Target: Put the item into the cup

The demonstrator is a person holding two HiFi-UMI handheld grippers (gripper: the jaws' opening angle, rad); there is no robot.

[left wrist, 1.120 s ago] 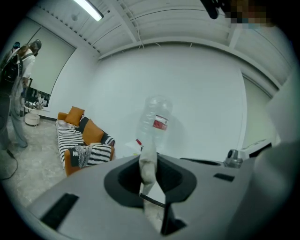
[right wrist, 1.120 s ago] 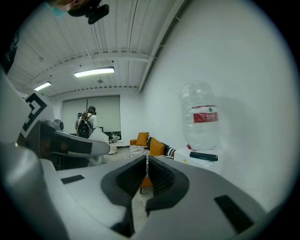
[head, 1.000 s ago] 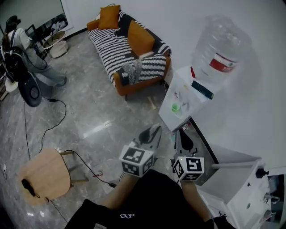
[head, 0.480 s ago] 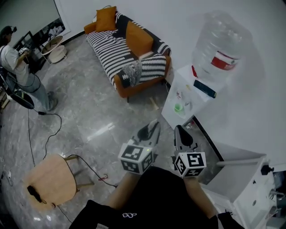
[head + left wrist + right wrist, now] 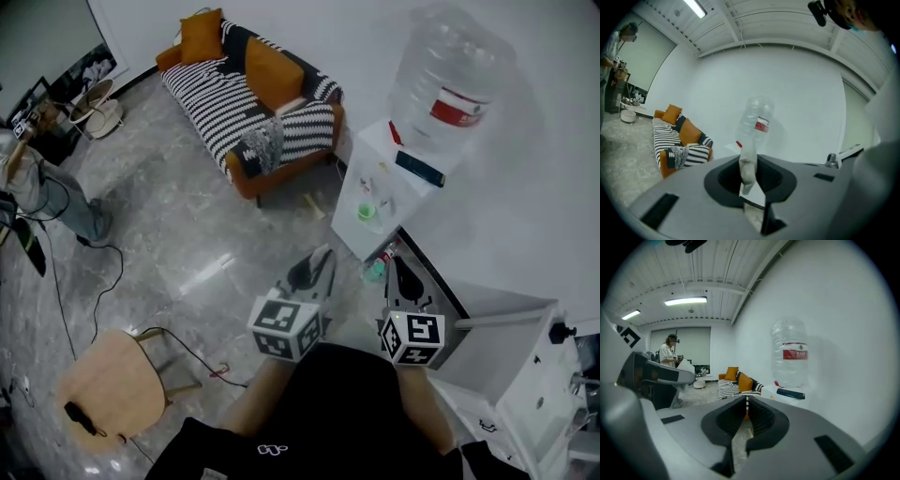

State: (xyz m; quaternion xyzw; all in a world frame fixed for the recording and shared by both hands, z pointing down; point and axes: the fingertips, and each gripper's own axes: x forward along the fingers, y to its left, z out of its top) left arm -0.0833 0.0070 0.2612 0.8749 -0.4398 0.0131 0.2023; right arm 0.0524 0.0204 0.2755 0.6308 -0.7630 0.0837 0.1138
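Two tools out in front, side by side, both aimed toward the big water bottle (image 5: 448, 80). Left tool (image 5: 320, 262) clamped on the item (image 5: 748, 165): a pale grey, crumpled scrap, pinched upright between the jaws, top poking past the tips. Seen along the left tool, lined up directly below the water bottle, upper end overlapping the bottle's lower edge in that view. No contact with anything but the jaws. Right tool (image 5: 746, 403) with jaws together, nothing between them. In the head view, nearer than the left tool to the white stand under the water bottle, tip close to the stand's lower front.

Directly under the water bottle, a white surface (image 5: 398, 192) carrying it. On that same surface, on the side of the bottle facing the tools: a small green cup (image 5: 367, 212), upright, mouth up. Closer to the bottle's base, a dark flat slab (image 5: 419, 169), apart from the cup. Cup roughly between the water bottle and the item in the head view. Item well apart from the cup, not in it yet.

Further from the water bottle, across the grey floor (image 5: 187, 253): a striped sofa (image 5: 211, 89) with orange cushions, a round wooden stool (image 5: 108, 380) and a person (image 5: 33, 178) standing at the far edge. Below the water bottle in the head view, past the right tool, a white cabinet (image 5: 525, 375).
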